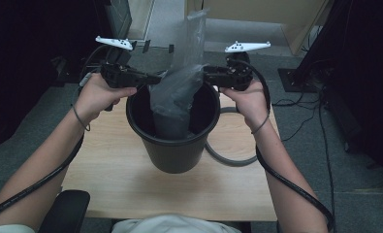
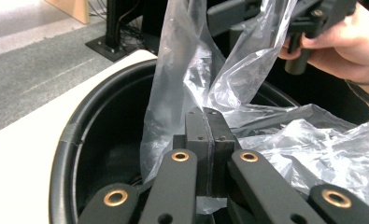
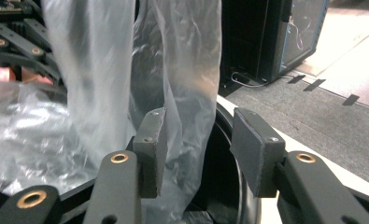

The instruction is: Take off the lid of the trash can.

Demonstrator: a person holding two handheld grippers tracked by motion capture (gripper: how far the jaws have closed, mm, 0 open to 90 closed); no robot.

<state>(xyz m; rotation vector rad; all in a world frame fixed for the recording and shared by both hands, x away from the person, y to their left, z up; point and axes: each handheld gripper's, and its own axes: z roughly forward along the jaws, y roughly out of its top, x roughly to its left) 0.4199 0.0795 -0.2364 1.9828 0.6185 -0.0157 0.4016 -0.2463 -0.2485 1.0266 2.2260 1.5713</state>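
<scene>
The left gripper [image 2: 209,140] is clamped on a fold of the clear plastic bag [image 1: 177,94], which hangs into the black bin [image 1: 172,158] on the table [image 1: 111,189]. The right gripper [image 3: 198,149] stands parted around the film at the bin's far rim, apparently without pressing it. Should the left be pulled outward alone, the thin film could be torn or dragged out of the bin, since the right side is not secured.

Clear plastic bag [image 3: 173,84] between parted tool [image 3: 198,154] jaws, over black bin [image 3: 229,186].
</scene>
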